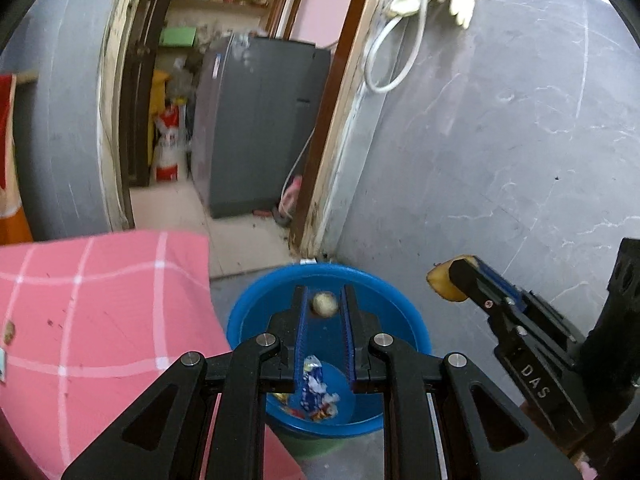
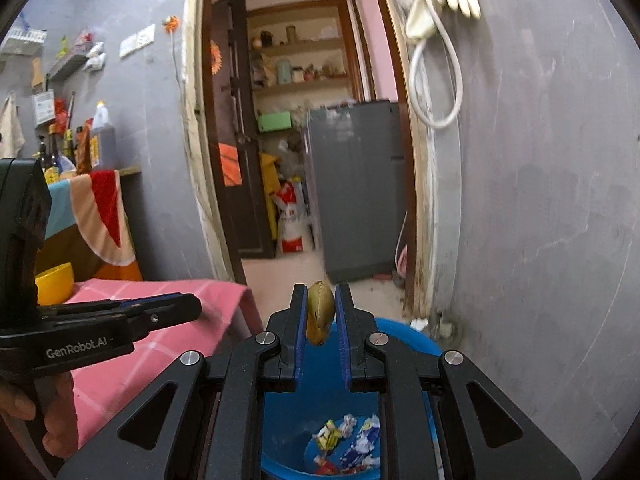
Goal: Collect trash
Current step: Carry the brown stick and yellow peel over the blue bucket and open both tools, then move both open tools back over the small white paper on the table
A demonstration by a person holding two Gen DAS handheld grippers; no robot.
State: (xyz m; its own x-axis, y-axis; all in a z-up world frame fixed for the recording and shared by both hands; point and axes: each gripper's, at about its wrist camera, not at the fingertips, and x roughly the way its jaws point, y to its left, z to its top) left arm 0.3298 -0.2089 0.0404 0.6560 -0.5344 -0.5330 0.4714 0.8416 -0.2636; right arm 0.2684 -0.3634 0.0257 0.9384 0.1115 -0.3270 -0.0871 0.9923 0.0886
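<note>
We held both grippers over the blue bucket: the left gripper stood apart around a small ball, possibly loose; the right gripper clamped an upright peel.

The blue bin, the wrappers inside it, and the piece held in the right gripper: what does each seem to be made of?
Blue bin: probably moulded plastic, with a smooth, slightly shiny wall.
Wrappers: thin printed plastic or foil, crumpled and glossy.
Piece in the right gripper: looks organic, perhaps fruit peel, matte yellow-brown with dark spots; I cannot tell which.
</note>
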